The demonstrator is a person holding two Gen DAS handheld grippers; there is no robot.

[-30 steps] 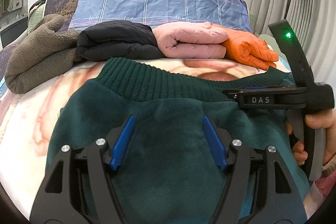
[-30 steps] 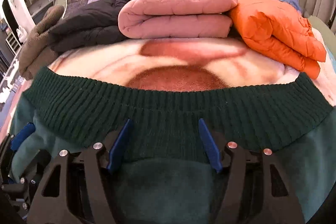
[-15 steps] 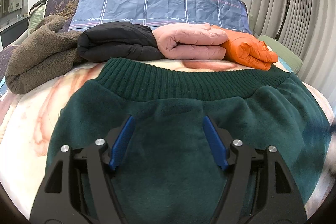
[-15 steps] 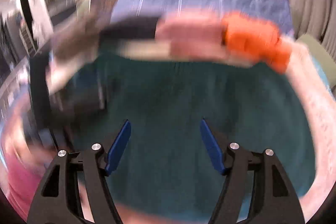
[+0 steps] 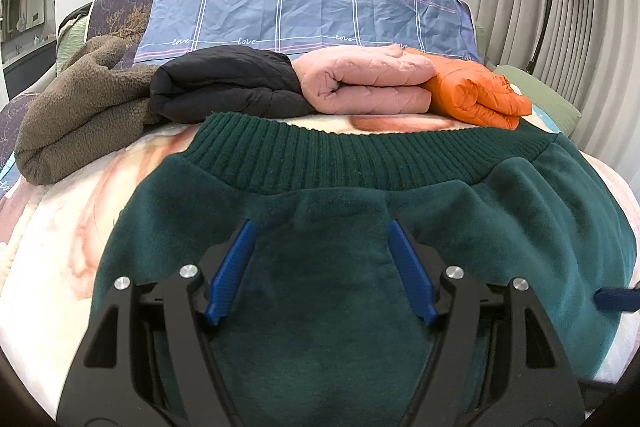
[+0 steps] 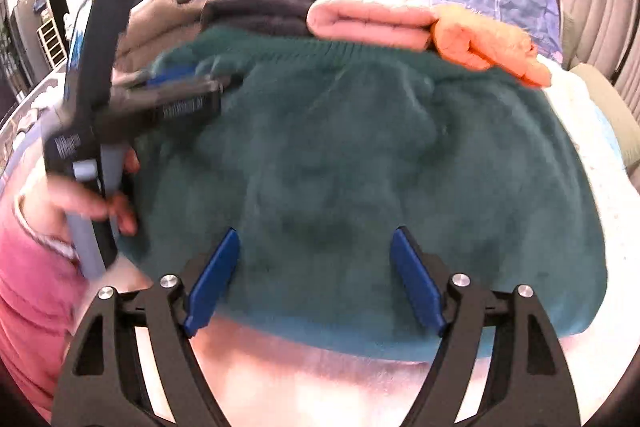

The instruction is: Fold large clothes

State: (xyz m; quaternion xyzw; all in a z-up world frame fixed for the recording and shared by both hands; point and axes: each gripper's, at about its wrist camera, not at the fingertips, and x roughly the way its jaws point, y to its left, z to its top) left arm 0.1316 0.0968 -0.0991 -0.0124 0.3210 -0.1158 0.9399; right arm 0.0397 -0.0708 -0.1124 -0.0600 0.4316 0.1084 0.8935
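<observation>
The dark green fleece sweatshirt with a ribbed knit hem (image 5: 360,267) lay flat on the pale peach-patterned bedspread (image 5: 60,247), hem band toward the headboard, body already doubled into a compact rectangle by the look of it; sleeves not visible, so I'd guess tucked under. Left gripper (image 5: 320,267) hovered over the middle of the fleece, blue pads spread wide, nothing pinched between them. Right gripper (image 6: 314,277) sat at the near edge of the garment, jaws had just been opening wider, pads clear of the fabric, nothing held. Judgement: side folds done, one more fold or a final smoothing left, then it goes to the stack. Behind it, just beyond the hem: folded black quilted jacket (image 5: 228,83), folded pink quilted jacket (image 5: 368,87), folded orange puffer jacket (image 5: 476,95), all finished. Brown fleece garment (image 5: 76,107) at left was bunched, not folded, likely still to do.
</observation>
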